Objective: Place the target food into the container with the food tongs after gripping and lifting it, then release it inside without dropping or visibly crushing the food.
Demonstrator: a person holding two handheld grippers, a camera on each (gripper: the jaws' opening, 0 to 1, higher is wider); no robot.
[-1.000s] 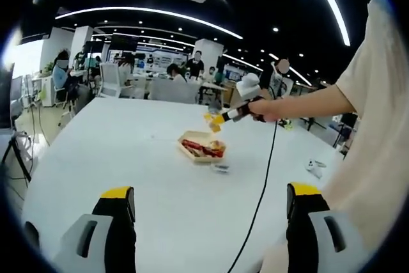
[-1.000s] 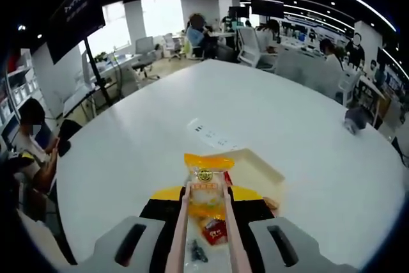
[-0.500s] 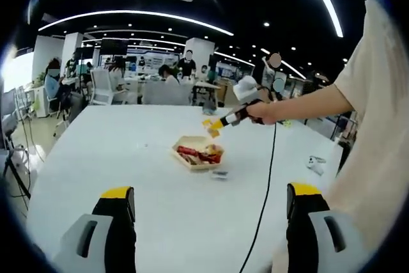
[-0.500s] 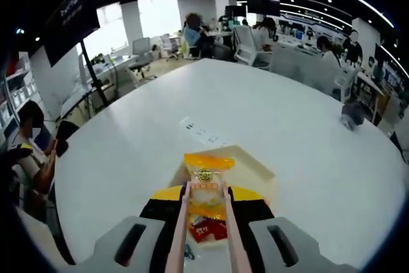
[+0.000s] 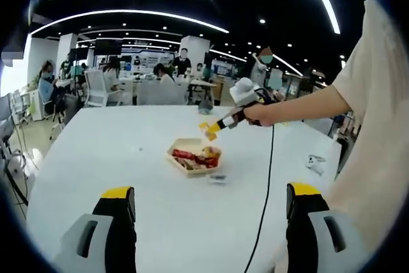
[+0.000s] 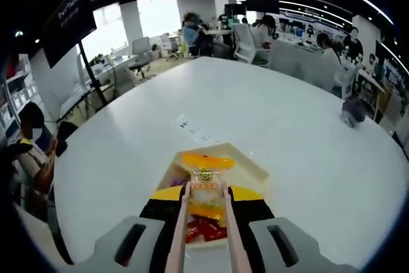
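Note:
A yellow snack packet (image 6: 204, 179) is pinched between the two pinkish arms of the food tongs (image 6: 182, 234). My right gripper (image 6: 204, 197) is shut on those tongs. The packet hangs just above the beige container (image 6: 254, 163), which holds red wrapped snacks (image 6: 203, 228). In the left gripper view the container (image 5: 179, 146) sits mid-table, with the packet (image 5: 207, 130) above its far edge, held out from my right gripper (image 5: 225, 120) in a person's hand. My left gripper (image 5: 212, 191) is open near the table's front edge, with nothing between its jaws.
A small dark packet (image 5: 217, 179) lies just in front of the container. A black cable (image 5: 264, 177) trails across the white table (image 5: 115, 151), and a white object (image 5: 314, 163) lies at the right. A flush socket strip (image 6: 192, 129) is beyond the container. People sit at desks behind.
The right gripper has carried the packet forward until it hangs over the container. The left gripper's jaws stay wide apart; its view has shifted slightly.

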